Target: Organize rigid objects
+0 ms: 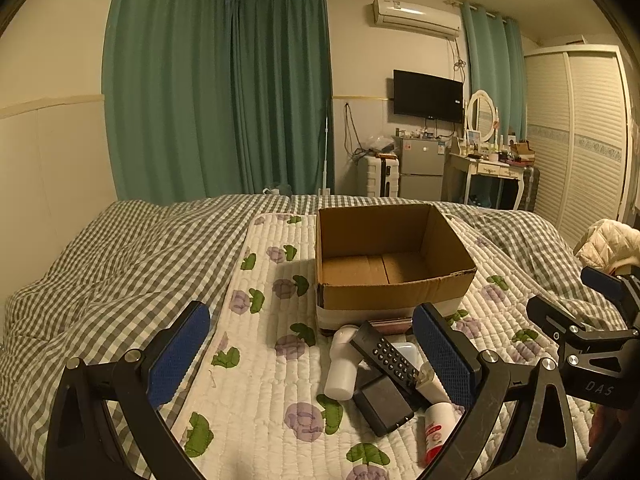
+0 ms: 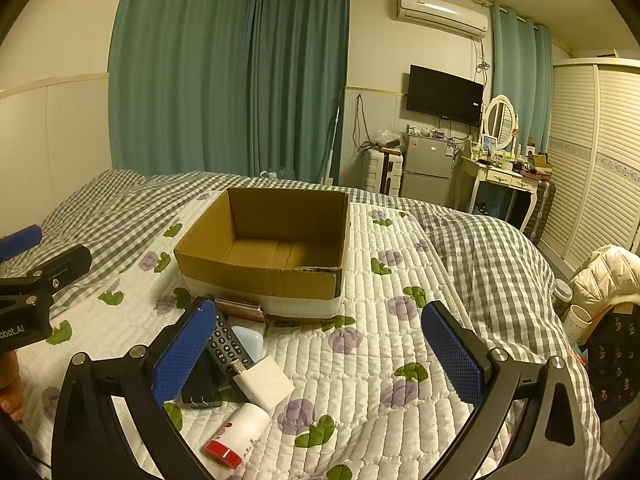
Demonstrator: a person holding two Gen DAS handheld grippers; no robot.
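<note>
An empty open cardboard box (image 1: pixel 394 278) (image 2: pixel 256 276) stands on the quilted floral mat. In front of it lies a pile: a black remote (image 1: pixel 386 354) (image 2: pixel 226 344), a white bottle (image 1: pixel 342 366), a black adapter (image 1: pixel 382 402), a white charger (image 2: pixel 266 384), a red-and-white tube (image 1: pixel 436 426) (image 2: pixel 238 434), a light-blue case (image 2: pixel 248 338) and a pink wallet (image 2: pixel 242 310). My left gripper (image 1: pixel 314 360) is open, above the pile's left side. My right gripper (image 2: pixel 320 356) is open, to the pile's right. Both are empty.
The mat (image 1: pixel 272 360) lies on a grey checked duvet (image 1: pixel 120 264). A white jacket (image 2: pixel 600 276) hangs at the bed's right edge. Green curtains, a fridge (image 1: pixel 422 162), a dressing table and a wardrobe stand beyond the bed.
</note>
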